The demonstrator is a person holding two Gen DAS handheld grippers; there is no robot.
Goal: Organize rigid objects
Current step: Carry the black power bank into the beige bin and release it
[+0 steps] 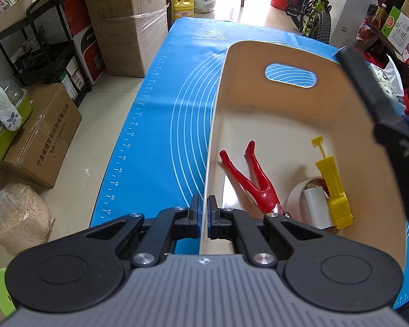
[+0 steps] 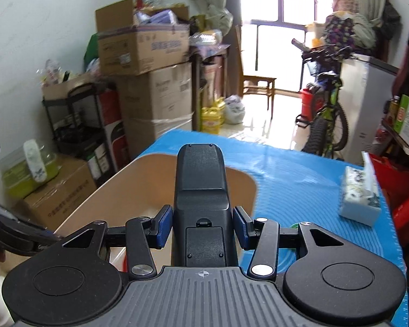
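- Left gripper [image 1: 204, 219]: fingers narrow, pinching the near left wall of the bin [image 1: 272, 103]. The grip sits on a thin edge, so the wall could slide out if the bin gets pulled or twisted.
- Right gripper [image 2: 203, 227]: pads look set against the sides of a black remote [image 2: 200, 190], though I cannot tell how firm the contact is. The remote points forward, over the bin.
- Risk: the remote is long and held near its back end; it may pivot or drop early.
- Beyond the left fingers, inside the bin: red pliers [image 1: 252, 178], tape roll [image 1: 310, 204], yellow tool [image 1: 332, 188]. A dropped remote could hit them and bounce.
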